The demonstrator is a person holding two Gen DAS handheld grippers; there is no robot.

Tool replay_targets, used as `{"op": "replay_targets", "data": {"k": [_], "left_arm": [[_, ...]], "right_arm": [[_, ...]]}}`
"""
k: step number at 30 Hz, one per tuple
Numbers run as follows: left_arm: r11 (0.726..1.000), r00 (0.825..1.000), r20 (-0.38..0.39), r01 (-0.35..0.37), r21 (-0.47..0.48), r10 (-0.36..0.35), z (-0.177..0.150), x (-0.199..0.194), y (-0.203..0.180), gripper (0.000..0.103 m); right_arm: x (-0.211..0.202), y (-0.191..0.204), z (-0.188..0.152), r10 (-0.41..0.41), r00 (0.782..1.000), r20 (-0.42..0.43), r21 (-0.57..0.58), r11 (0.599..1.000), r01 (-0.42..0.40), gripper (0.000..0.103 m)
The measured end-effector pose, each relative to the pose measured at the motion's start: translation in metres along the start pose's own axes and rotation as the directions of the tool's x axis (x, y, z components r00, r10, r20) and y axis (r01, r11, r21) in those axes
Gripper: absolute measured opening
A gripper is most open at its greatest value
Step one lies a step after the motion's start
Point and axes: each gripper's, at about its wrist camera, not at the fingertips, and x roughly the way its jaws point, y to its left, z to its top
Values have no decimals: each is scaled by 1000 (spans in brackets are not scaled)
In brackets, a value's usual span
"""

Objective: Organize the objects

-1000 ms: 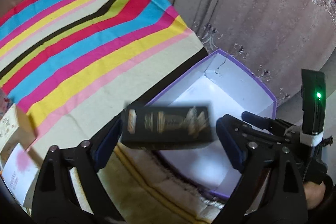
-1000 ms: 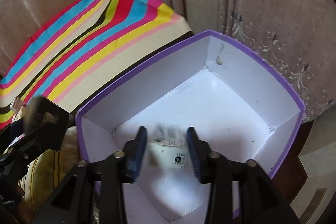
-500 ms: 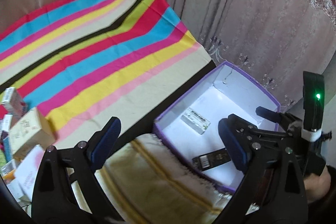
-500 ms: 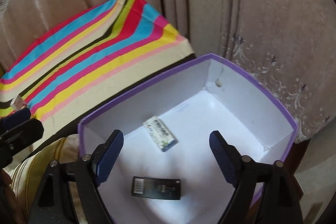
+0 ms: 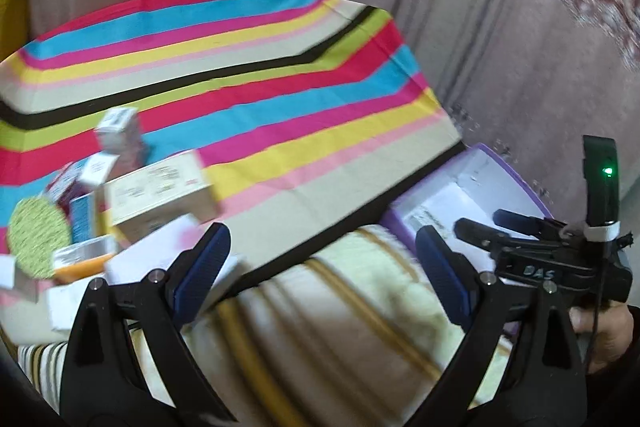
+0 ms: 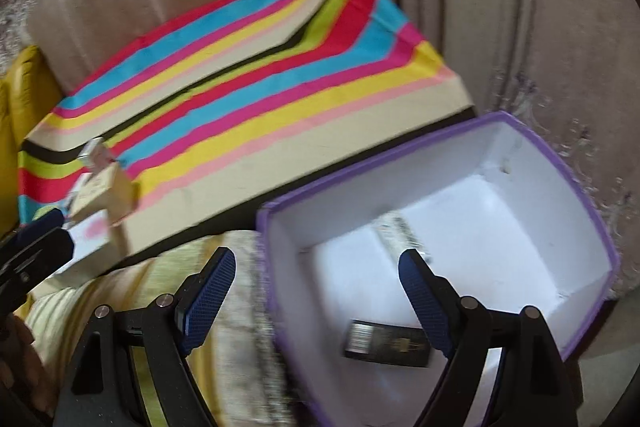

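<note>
a heap of small cardboard boxes (image 5: 120, 211) sits on a table under a striped cloth (image 5: 280, 99), at the left edge of both views. the clearest is a beige carton (image 5: 160, 193) lying flat among white, red and blue packs, with a round green disc (image 5: 38, 237) beside it. well apart to the right stands an open purple bin (image 6: 576, 187) with white walls; a black box (image 6: 386, 345) and a pale printed pack (image 6: 400, 233) already lie on its floor.

the left tongs (image 5: 320, 275) are spread wide with nothing between the blue pads, aimed near the heap. the right tongs (image 6: 316, 301) are also spread and empty, straddling the bin's near rim above a pale striped cushion (image 6: 224, 307).

the boxes look light, stiff and thin-walled, likely to dent under a hard squeeze. the beige carton seems best taken across its narrow sides.
</note>
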Motion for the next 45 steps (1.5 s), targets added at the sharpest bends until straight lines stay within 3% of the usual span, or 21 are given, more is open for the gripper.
{"op": "replay_targets", "data": {"k": [7, 11, 18, 21, 27, 38, 45], "left_arm": [[984, 989, 19, -145, -100, 148, -16, -38, 65, 95], [954, 962, 11, -270, -127, 273, -31, -65, 109, 95], [892, 918, -45, -393, -222, 393, -59, -97, 185, 95], [869, 909, -71, -414, -270, 411, -69, -103, 211, 96], [851, 899, -104, -436, -292, 425, -69, -98, 248, 98], [865, 887, -188, -456, -211, 422, -64, -64, 282, 102], [883, 904, -216, -414, -222, 370, -64, -51, 295, 102]], "right_arm": [[5, 31, 4, 53, 998, -26, -31, 998, -54, 85], [10, 51, 5, 67, 997, -44, -64, 995, -70, 85], [15, 88, 9, 92, 995, -49, -123, 988, -97, 85], [18, 102, 9, 101, 993, -61, -144, 984, -109, 85], [24, 132, 13, 106, 992, -67, -196, 974, -117, 85], [37, 191, 24, 142, 987, -71, -278, 948, -156, 87], [49, 220, 30, 157, 984, -78, -322, 931, -174, 92]]}}
